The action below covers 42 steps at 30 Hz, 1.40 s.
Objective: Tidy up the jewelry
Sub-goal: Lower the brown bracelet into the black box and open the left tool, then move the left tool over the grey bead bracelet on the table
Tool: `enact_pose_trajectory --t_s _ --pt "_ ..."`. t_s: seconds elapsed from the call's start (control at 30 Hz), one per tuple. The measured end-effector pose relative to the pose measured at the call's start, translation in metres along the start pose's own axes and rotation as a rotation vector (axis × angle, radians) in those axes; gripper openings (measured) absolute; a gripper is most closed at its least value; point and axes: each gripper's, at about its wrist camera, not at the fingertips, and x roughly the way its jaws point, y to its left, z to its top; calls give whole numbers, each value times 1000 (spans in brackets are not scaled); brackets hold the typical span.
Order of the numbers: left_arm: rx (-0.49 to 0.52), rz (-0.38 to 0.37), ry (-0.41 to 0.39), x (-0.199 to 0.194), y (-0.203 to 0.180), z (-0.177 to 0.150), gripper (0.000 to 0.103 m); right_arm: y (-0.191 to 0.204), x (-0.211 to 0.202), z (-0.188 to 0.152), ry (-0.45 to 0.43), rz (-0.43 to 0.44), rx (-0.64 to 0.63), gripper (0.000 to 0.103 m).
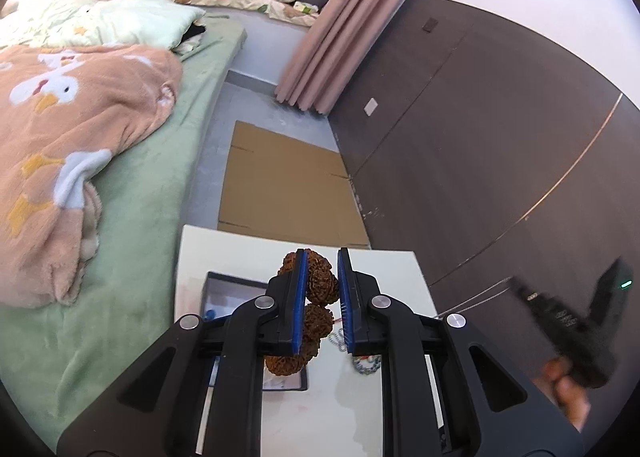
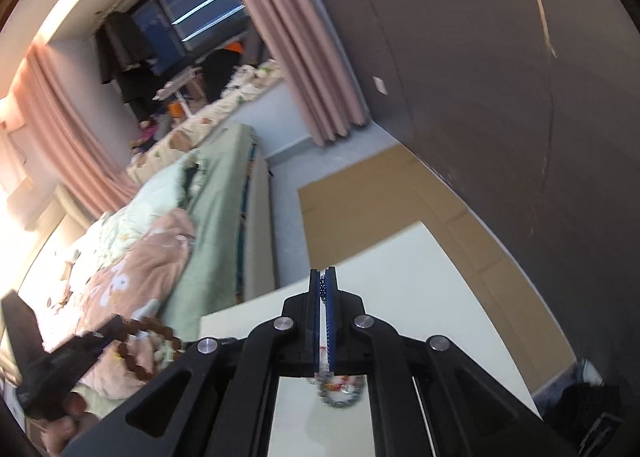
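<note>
1. left wrist view: the left gripper [image 1: 320, 297] is clamped on a bracelet of big brown knobbly seed beads [image 1: 316, 289], lifted over the white tabletop [image 1: 384, 269]. i count about four beads showing between and below the blue pads, the rest hide behind the jaws. they look hard, rough and fairly light, so they shouldn't slip, but the strand is floppy and will swing. grabbing across one fat bead, like here, seems right.

2. same view: one open dark-rimmed box [image 1: 224, 289] sits on the table under the jaws, and a silvery chain [image 1: 362, 365] lies beside it, only partly visible. the right gripper [image 1: 568, 317] is a blur off to the right, with a thin strand trailing from it.

3. right wrist view: the right gripper [image 2: 324, 289] is pinched fully closed on a thin string of small dark beads [image 2: 322, 291]. one strand, too blurry to count beads. it's light, limp and probably slippery, so a tight pinch matters. a blurred chain clump [image 2: 340, 393] hangs below.

4. same view: the left gripper [image 2: 100, 337] shows at the left edge, with the brown bracelet dangling.
</note>
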Motion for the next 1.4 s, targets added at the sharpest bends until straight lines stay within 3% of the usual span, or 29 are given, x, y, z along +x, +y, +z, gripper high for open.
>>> enact_pose_trajectory --t_s 0.27,0.33,0.37,0.4,0.57,0.73,1.0,1.07,1.4 --pt "-7 -22 73 13 14 -8 17 72 -46 33 -92 24 -116 2" --pt "-15 -30 79 11 16 -7 37 90 -57 41 -113 28 -144 2" --pt "-19 -28 68 8 17 -6 57 99 -62 45 -124 28 -158 2" --pt "-22 -26 45 3 19 -5 63 108 -68 49 -135 29 -171 2" --pt "-52 -47 -1 -18 29 2 74 147 -92 66 -185 21 -228 2" --pt "-76 -68 -38 -38 40 10 77 177 -122 84 -247 11 -277 2" --pt "-84 -64 -107 -77 55 20 93 224 -146 93 -277 35 -340 2" --pt "-84 -60 -118 -83 59 21 98 234 -141 88 -265 47 -353 2" --pt "-102 -34 -110 -93 79 21 98 241 -79 38 -115 95 -354 2"
